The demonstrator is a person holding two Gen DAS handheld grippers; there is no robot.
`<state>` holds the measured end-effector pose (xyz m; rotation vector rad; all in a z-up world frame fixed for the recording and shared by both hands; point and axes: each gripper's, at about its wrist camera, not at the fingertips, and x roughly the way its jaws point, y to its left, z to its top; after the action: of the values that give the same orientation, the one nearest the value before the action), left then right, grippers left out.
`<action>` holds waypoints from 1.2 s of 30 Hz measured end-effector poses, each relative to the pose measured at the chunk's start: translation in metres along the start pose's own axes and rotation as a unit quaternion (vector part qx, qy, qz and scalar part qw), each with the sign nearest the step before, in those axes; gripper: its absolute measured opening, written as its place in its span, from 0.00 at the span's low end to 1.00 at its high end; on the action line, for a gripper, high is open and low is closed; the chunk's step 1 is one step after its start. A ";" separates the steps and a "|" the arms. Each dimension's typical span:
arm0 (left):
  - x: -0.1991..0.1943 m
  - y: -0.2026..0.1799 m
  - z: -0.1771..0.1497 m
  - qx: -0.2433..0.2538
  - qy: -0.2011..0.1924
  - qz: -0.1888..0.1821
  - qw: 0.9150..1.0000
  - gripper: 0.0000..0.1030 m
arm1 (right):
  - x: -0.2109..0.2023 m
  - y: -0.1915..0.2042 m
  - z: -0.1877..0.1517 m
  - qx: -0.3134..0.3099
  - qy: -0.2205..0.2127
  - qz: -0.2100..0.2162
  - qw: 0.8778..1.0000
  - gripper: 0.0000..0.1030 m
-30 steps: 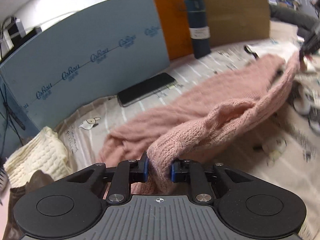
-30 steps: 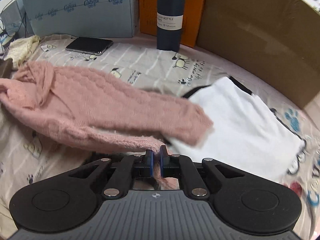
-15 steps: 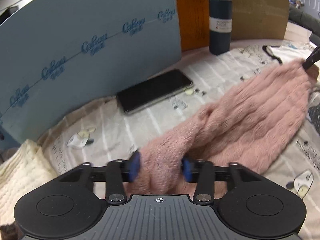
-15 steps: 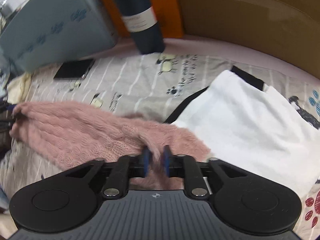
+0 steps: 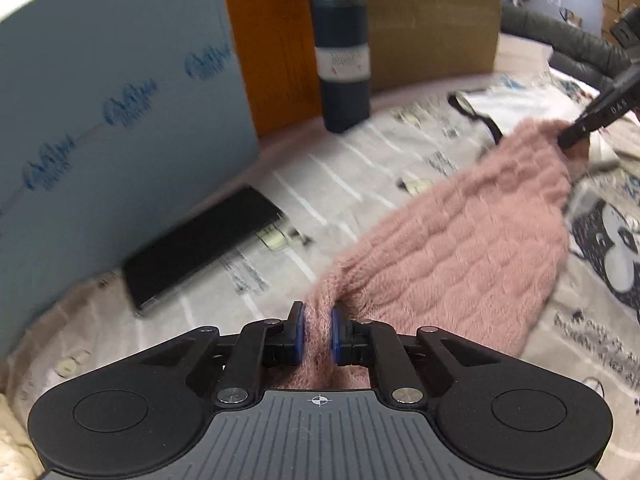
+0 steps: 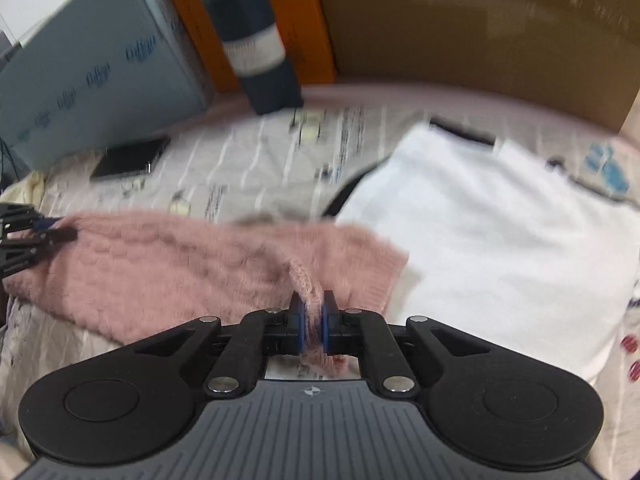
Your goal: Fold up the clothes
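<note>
A pink knitted sweater [image 5: 460, 248] lies stretched across the printed bedsheet [image 5: 360, 168] between my two grippers. My left gripper [image 5: 317, 316] is closing on a bunch of knit at one end, and its blue pads press the wool. In the left wrist view my right gripper [image 5: 576, 132] pinches the far end at the upper right. The right wrist view shows the right gripper [image 6: 313, 308] shut on a thin fold of the sweater [image 6: 160, 256]. The left gripper [image 6: 40, 232] holds the other end at that view's left edge.
A folded white garment [image 6: 500, 240] with black trim lies right of the sweater. A black phone [image 5: 200, 252] and a dark blue bottle [image 5: 342, 48] sit behind, by a blue board [image 5: 100, 100] and cardboard [image 6: 480, 40]. A cream knit [image 5: 12, 432] lies at the near left.
Both grippers' jaws widened on the knit, then closed on it again. The sweater, first bunched and draped, now lies stretched flat. Phone and bottle look closer in the left wrist view.
</note>
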<state>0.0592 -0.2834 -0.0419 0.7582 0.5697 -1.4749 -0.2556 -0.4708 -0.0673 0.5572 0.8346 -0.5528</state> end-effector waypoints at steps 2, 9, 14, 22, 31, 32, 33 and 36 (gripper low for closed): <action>-0.005 0.005 0.003 -0.013 -0.012 0.014 1.000 0.11 | -0.005 -0.005 0.010 0.005 -0.016 0.001 1.000 0.07; 0.016 -0.001 0.002 0.006 0.019 0.030 0.999 0.21 | 0.035 -0.024 0.034 0.026 0.055 -0.042 0.997 0.16; -0.003 0.004 -0.001 -0.037 -0.011 0.062 0.997 0.42 | 0.013 -0.031 0.027 0.123 -0.007 -0.032 0.992 0.46; -0.044 0.018 -0.029 -0.191 -0.046 0.134 0.971 0.56 | 0.015 -0.035 -0.002 0.253 -0.021 -0.012 0.967 0.54; -0.056 0.027 -0.068 -0.258 -0.044 0.187 0.947 0.61 | 0.004 0.006 -0.012 0.238 -0.085 0.002 0.968 0.13; -0.057 0.027 -0.070 -0.259 -0.044 0.187 0.947 0.61 | -0.005 0.008 -0.015 0.242 -0.097 0.004 0.965 0.13; -0.059 0.028 -0.071 -0.259 -0.044 0.186 0.947 0.61 | -0.014 0.009 -0.017 0.246 -0.109 0.006 0.963 0.12; -0.063 0.026 -0.071 -0.251 -0.047 0.169 0.952 0.64 | -0.036 -0.002 -0.027 0.269 -0.122 -0.019 0.955 0.12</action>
<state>0.0906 -0.1905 -0.0388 0.3575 0.6688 -0.9822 -0.2913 -0.4460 -0.0538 0.9498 0.4539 -0.8749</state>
